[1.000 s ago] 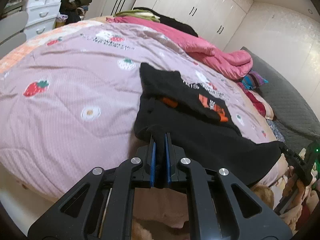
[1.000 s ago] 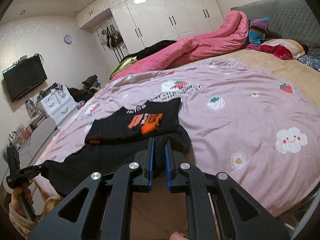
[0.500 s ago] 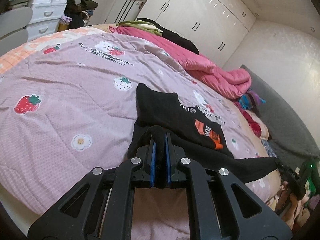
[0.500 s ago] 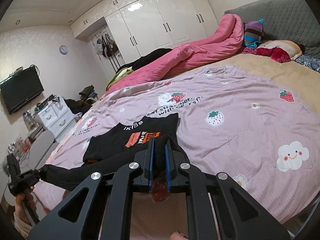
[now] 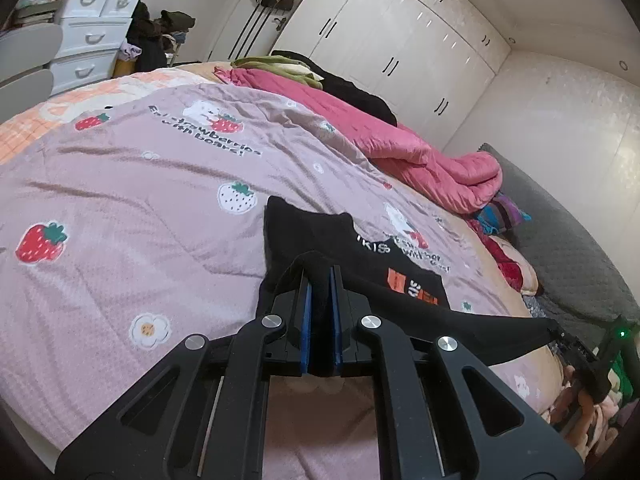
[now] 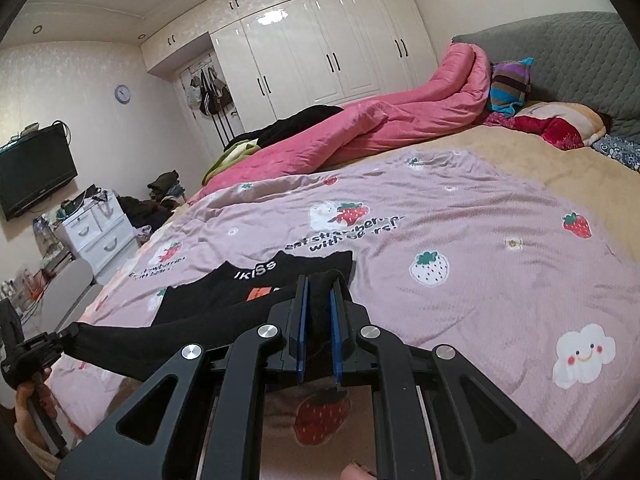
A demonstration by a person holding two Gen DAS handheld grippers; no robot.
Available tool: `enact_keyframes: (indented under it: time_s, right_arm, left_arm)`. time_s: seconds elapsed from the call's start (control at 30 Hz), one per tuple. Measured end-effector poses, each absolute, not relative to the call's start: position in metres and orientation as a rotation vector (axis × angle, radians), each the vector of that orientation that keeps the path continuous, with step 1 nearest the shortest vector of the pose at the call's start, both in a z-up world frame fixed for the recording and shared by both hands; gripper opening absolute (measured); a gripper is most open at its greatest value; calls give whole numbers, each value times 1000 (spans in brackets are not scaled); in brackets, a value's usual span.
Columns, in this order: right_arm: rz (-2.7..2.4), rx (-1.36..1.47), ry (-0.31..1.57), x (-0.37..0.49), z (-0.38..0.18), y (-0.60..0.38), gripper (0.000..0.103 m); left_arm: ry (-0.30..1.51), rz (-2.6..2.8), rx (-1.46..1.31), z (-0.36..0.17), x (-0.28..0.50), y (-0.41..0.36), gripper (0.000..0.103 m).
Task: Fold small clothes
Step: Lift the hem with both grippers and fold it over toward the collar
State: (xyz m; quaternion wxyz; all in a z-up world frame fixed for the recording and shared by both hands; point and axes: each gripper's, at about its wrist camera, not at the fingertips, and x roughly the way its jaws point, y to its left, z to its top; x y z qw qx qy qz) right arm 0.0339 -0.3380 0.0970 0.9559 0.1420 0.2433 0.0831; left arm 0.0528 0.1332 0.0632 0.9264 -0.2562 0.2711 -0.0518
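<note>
1. Left wrist view: I see the black t-shirt (image 5: 320, 236) lying on the pink strawberry bedspread (image 5: 132, 208), near the bed's front edge; wide bare spread to its left.
2. Rolled pink duvet (image 5: 436, 164) sits well apart at the far side.
3. My left gripper (image 5: 319, 280) is pinched nearly closed on the shirt's hem.
4. Right wrist view: my right gripper (image 6: 319, 288) is clamped on the other hem corner, fabric stretched between both.

Soft indoor light, ceiling glare gleaming off the glossy wardrobe doors (image 6: 280, 16) beyond the fingers; fisheye bends edges, dark corners, everything reasonably sharp.
</note>
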Motion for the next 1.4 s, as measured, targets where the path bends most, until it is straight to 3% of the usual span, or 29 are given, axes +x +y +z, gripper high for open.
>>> enact_keyframes:
  time_s: [0.7, 1.4]
  right_arm:
    - [132, 317, 530, 118, 96, -330, 9]
    - [66, 300, 663, 205, 28, -324, 9]
  left_arm:
    - [527, -37, -543, 66, 126, 136, 2]
    - [615, 48, -431, 23, 198, 129, 3]
